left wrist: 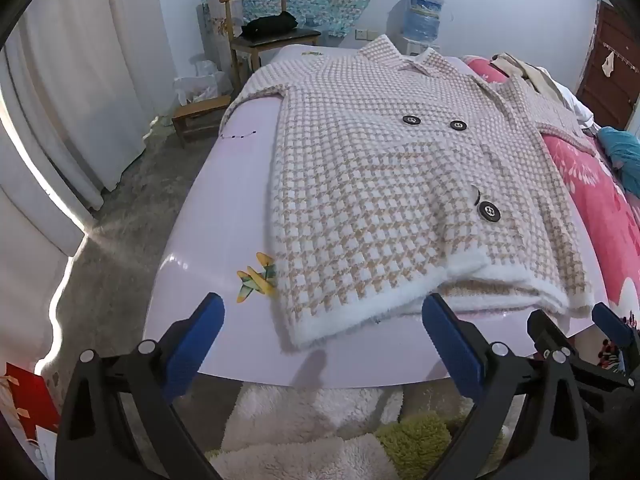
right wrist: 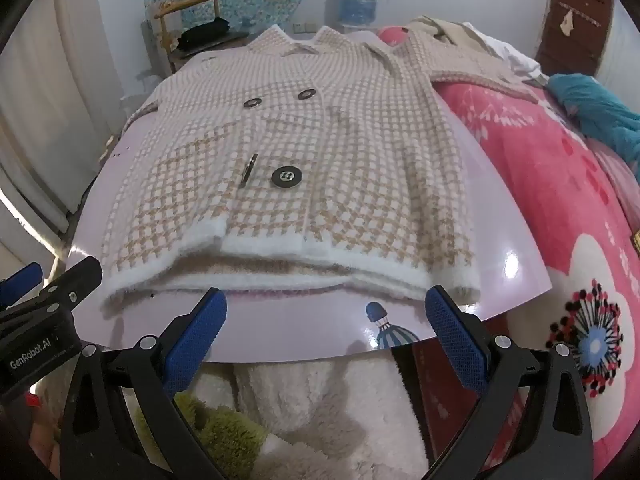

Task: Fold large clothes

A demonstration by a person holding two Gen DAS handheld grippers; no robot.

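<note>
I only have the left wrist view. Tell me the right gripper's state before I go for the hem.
Observer: The right gripper is wide open and empty, its fingertips just short of the coat hem.
Operator: Say what lies under it.
Observer: The lilac board, with a blue balloon print at its near edge, between the fingers.
Operator: Now give me my own gripper from outside.
Observer: The left gripper sits off the hem's left corner, not touching the coat.
</note>
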